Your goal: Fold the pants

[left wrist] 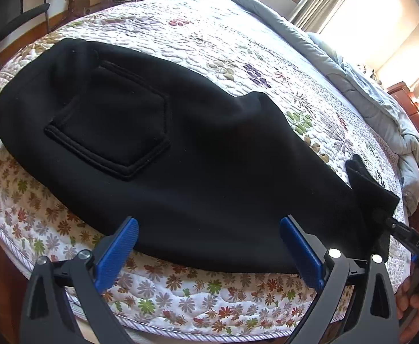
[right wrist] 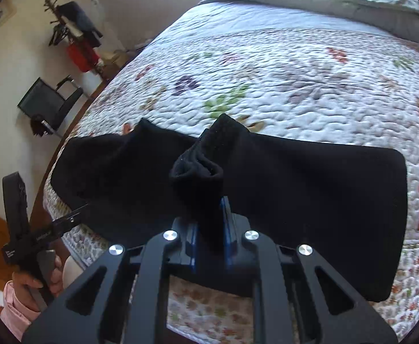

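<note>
The bed (left wrist: 238, 34) carries the black pants (left wrist: 157, 149) near its front edge, lying flat with the back pocket (left wrist: 109, 123) up, and I judge I am in the middle of a fold. My right fingers (right wrist: 209, 215) are closed on a bunched end of the cloth, lifted a little, so next I must carry it across evenly. My left fingers (left wrist: 206, 246) stand wide apart, low over the near hem, holding nothing.

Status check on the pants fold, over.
Left gripper open, hovering at near edge of black pants. Right gripper shut on bunched leg fabric. Pants on floral quilt; nothing blocking.
</note>
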Demonstrator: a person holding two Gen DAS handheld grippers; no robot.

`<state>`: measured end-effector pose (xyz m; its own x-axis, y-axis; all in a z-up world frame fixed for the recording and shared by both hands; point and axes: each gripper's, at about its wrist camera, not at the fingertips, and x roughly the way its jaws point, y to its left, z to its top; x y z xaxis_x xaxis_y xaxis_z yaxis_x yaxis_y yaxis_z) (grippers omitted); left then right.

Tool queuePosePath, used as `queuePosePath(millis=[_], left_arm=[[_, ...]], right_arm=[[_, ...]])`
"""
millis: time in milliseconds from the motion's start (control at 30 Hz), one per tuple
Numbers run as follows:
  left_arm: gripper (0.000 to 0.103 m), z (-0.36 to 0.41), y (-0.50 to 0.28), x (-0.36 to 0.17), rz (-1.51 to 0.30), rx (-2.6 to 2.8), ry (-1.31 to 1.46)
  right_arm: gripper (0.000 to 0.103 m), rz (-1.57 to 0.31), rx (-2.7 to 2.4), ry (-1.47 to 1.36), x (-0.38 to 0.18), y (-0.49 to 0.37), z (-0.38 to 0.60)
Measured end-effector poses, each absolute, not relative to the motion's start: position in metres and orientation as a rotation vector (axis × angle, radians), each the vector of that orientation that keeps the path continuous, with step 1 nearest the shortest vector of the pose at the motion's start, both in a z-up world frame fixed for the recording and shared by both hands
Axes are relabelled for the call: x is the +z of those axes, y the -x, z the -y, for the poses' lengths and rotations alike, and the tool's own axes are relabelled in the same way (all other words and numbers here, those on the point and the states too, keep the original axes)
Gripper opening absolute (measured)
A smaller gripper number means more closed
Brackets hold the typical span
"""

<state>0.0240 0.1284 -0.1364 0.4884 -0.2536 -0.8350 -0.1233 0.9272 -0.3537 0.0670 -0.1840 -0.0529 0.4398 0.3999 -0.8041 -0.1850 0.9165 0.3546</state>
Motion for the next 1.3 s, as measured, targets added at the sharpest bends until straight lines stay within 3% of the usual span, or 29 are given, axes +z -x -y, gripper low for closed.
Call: queuePosePath(millis=[200,267,300,367,467,767,1033,1067,1100,1200,1300], left_arm=[[0.099,-0.129,-0.024,-0.137,-1.068,-0.085,0.399],[0.099,-0.128,-0.025,-0.138,-1.074,-0.089,0.395],[0.099,-0.126,-0.025,-0.139,-1.077,-0.092,0.394],[0.099,-0.121,-0.026,-0.139,-1.084,-0.103,0.389],[0.099,-0.110,-0.026,-0.138,-1.099,-0.137,0.402],[0.099,-0.044,-0.046,-0.147,-1.191,-0.302,0.432],[0.096,-0.006,-0.064,-0.160,-1.254,-0.291,0.404],[0.078,-0.004,-0.064,-0.160,-1.256,-0.300,0.416],[0.050,-0.004,-0.064,-0.162,-1.260,-0.298,0.421],[0.027,-0.011,-0.065,-0.168,-1.265,-0.243,0.425],[0.019,-0.019,-0.064,-0.166,-1.253,-0.247,0.460]], right_arm=[[0.016,-1.105,0.452,-0.158,-0.074,-0.068,0.132],[0.030,-1.136,0.467,-0.172,-0.088,-0.071,0.121],[0.044,-1.168,0.490,-0.192,-0.097,-0.072,0.117],[0.049,-1.183,0.523,-0.220,-0.104,-0.070,0.117],[0.068,-1.169,0.592,-0.301,-0.097,-0.061,0.130],[0.068,-1.005,0.417,-0.481,-0.055,-0.033,0.247],[0.068,-1.006,0.324,-0.507,-0.071,-0.017,0.296],[0.068,-1.008,0.319,-0.512,-0.074,-0.017,0.297],[0.069,-1.010,0.317,-0.523,-0.077,-0.016,0.300],[0.069,-1.004,0.319,-0.540,-0.078,-0.016,0.305],[0.069,-1.002,0.333,-0.544,-0.078,-0.017,0.307]])
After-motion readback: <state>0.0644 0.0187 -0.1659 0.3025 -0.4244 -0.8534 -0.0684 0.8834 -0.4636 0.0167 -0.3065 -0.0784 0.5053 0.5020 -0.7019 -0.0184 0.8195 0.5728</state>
